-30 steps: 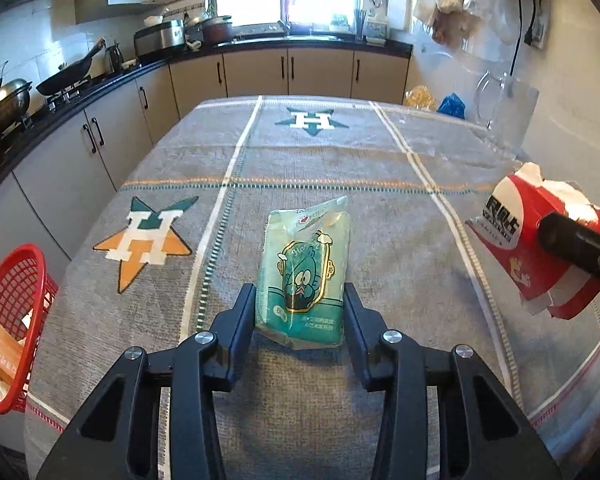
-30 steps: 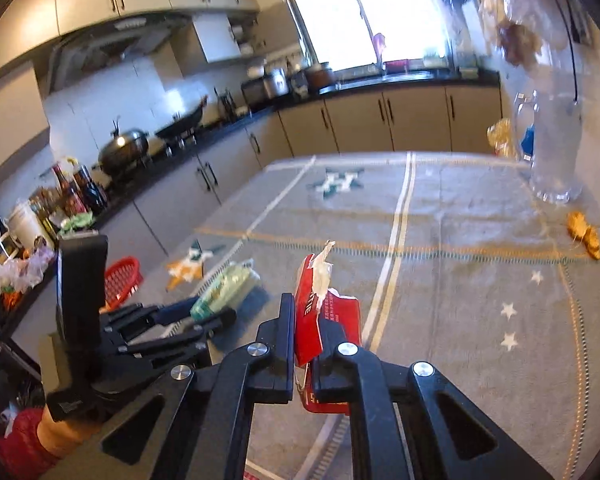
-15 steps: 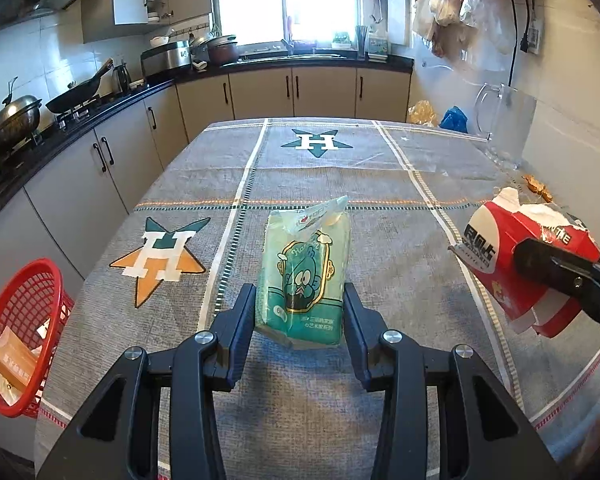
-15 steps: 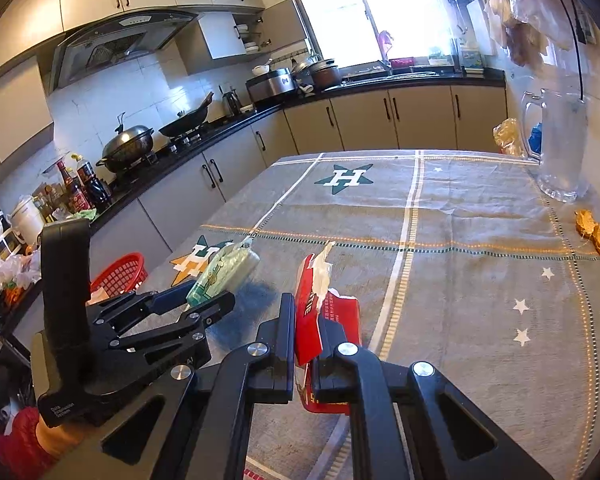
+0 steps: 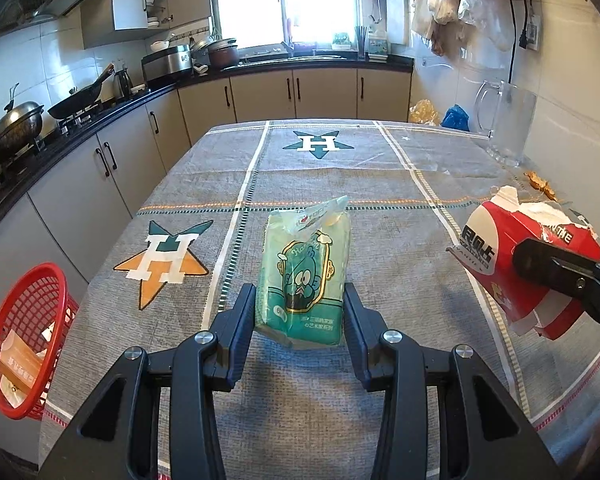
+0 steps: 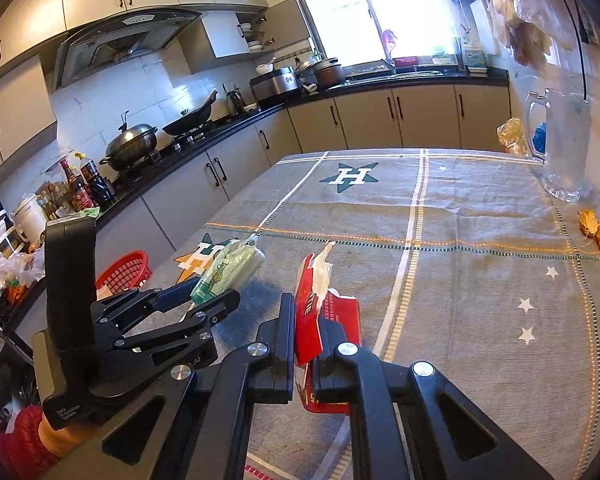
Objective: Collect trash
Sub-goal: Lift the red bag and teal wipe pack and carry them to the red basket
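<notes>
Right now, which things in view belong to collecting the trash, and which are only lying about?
Belong to the job:
- green packet, held in the left gripper
- torn red carton, clamped in the right gripper
- red basket beside the table
- orange scraps on the tablecloth, probably trash

Just lying about:
- clear jug
- wok and lidded pot on the stove
</notes>
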Motion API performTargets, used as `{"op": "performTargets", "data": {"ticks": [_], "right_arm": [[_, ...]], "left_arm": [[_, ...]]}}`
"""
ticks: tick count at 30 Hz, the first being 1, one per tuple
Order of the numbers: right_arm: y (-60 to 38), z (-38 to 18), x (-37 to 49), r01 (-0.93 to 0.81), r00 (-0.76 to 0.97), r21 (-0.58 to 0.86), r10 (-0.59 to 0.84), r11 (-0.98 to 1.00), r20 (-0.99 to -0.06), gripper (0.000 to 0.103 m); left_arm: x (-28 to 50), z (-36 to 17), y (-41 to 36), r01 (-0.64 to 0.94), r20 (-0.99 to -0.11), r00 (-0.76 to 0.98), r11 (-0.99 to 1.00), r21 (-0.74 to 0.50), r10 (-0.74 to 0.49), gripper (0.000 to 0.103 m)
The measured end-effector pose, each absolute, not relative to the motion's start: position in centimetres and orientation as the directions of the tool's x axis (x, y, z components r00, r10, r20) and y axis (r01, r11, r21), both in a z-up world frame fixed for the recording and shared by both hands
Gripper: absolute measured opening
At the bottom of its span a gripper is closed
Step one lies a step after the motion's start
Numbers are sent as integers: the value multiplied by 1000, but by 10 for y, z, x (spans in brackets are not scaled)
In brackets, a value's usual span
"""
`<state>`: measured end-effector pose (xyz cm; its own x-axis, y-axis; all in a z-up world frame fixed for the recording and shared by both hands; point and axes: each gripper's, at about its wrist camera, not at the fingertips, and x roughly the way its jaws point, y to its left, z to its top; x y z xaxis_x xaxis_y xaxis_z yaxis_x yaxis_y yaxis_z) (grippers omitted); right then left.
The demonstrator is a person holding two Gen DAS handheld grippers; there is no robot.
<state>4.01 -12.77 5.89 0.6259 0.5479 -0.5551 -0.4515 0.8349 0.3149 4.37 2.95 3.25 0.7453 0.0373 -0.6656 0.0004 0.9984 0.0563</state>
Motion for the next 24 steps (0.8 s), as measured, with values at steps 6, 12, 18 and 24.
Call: {"op": "performTargets", "data": {"ticks": [6, 12, 18, 24], "right_arm": [[-128, 60, 39, -452, 628, 317, 550, 834, -551, 7], [-131, 62, 35, -451, 634, 325, 554, 832, -539, 7], [-138, 66, 36, -435, 646, 344, 555, 832, -524, 7], [-144, 70, 37, -413, 648, 377, 559, 829, -518, 7]], "left_arm": [[44, 32, 29, 0, -666, 745, 998, 60, 40, 41], [45, 29, 30, -8, -667, 743, 998, 67, 51, 41], [42, 33, 27, -30, -651, 753, 993, 111, 95, 41], [22, 41, 27, -29, -639, 762, 991, 127, 104, 41]]}}
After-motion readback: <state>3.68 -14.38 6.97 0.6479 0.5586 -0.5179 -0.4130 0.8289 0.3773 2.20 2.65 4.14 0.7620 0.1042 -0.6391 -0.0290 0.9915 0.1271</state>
